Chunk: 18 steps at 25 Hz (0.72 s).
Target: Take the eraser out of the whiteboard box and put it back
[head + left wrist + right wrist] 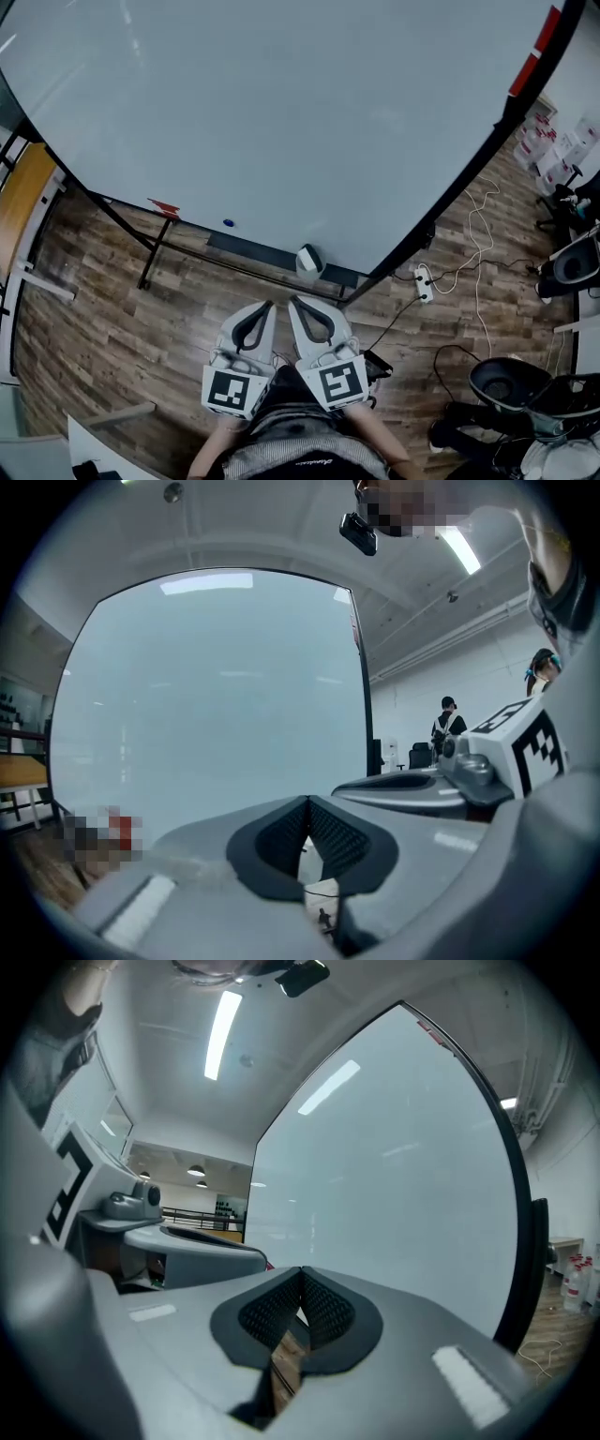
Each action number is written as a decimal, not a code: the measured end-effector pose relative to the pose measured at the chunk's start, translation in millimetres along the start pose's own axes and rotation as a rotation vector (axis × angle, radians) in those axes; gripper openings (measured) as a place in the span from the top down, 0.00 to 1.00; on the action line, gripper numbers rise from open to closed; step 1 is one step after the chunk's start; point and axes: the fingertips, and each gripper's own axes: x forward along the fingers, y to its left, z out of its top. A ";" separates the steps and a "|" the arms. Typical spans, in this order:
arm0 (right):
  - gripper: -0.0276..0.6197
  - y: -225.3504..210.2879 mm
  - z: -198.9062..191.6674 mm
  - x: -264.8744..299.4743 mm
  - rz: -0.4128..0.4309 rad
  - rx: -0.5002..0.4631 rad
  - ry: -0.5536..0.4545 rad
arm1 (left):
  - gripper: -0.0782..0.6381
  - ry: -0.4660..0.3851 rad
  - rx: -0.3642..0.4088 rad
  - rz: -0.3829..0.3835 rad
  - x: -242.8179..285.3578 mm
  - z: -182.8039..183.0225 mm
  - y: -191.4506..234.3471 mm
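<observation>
Both left hand-held gripper [269, 305] and right hand-held gripper [293, 301] are closed, empty.

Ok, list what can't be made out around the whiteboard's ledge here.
- Head view: the pale object on the ledge below the whiteboard is too small to tell box from eraser; its inside is unseen.
- Head view: the blue dot on the whiteboard is too small to name.
- Left gripper view: the left gripper itself hides the ledge.
- Right gripper view: the right gripper does likewise.
</observation>
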 end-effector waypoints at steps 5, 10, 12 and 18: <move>0.95 -1.9 -8.7 3.2 -0.072 0.015 0.035 | 0.89 0.005 0.004 -0.077 4.9 -8.2 7.0; 0.95 -3.0 -8.6 8.1 -0.092 0.026 0.038 | 0.89 -0.001 0.004 -0.107 8.0 -9.9 10.0; 0.95 -5.5 -6.9 9.0 -0.098 0.024 0.035 | 0.89 -0.004 0.003 -0.119 10.7 -9.2 8.3; 0.95 -16.8 -1.3 9.6 -0.107 0.017 0.016 | 0.89 -0.006 0.009 -0.136 21.6 -5.5 2.9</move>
